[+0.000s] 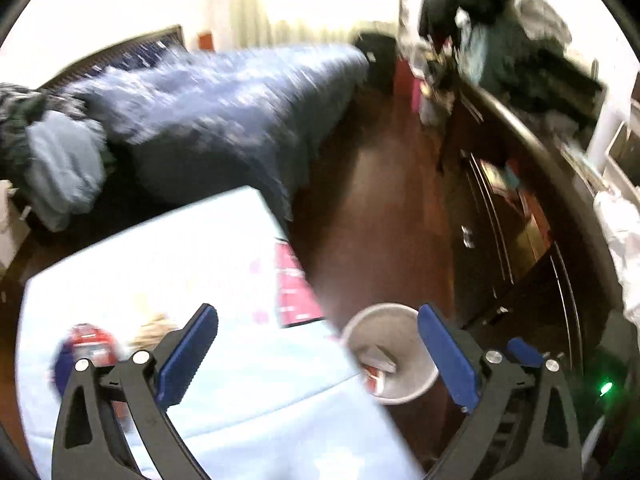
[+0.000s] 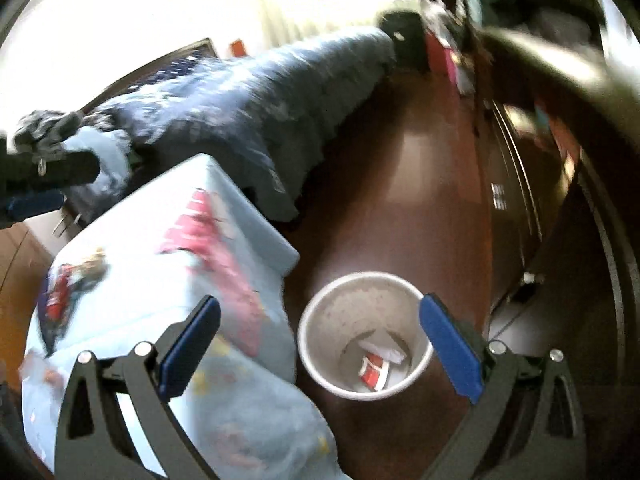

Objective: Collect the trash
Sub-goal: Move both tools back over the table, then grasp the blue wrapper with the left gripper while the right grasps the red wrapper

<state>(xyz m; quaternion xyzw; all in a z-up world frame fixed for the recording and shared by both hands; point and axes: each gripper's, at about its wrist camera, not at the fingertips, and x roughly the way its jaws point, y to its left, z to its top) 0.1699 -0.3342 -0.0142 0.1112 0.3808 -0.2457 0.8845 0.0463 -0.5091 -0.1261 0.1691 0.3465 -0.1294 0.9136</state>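
A round grey trash bin [image 2: 362, 334] stands on the dark wood floor beside a small bed; it also shows in the left wrist view [image 1: 390, 350]. Red and white paper scraps [image 2: 378, 364] lie at its bottom. My right gripper [image 2: 320, 344] is open and empty above the bin's rim and the bed edge. My left gripper [image 1: 318, 354] is open and empty, over the bed's corner with the bin just right of centre. The left gripper also shows at the far left of the right wrist view [image 2: 36, 184]. A red and blue object [image 1: 86, 350] lies on the bed, blurred.
The small bed has a light blue cover [image 2: 224, 248] with a pink print [image 1: 294, 288]. A large bed with a dark blue duvet [image 1: 224, 112] lies behind. A dark wooden dresser [image 1: 516, 216] piled with clothes runs along the right. The floor strip [image 2: 404, 200] lies between them.
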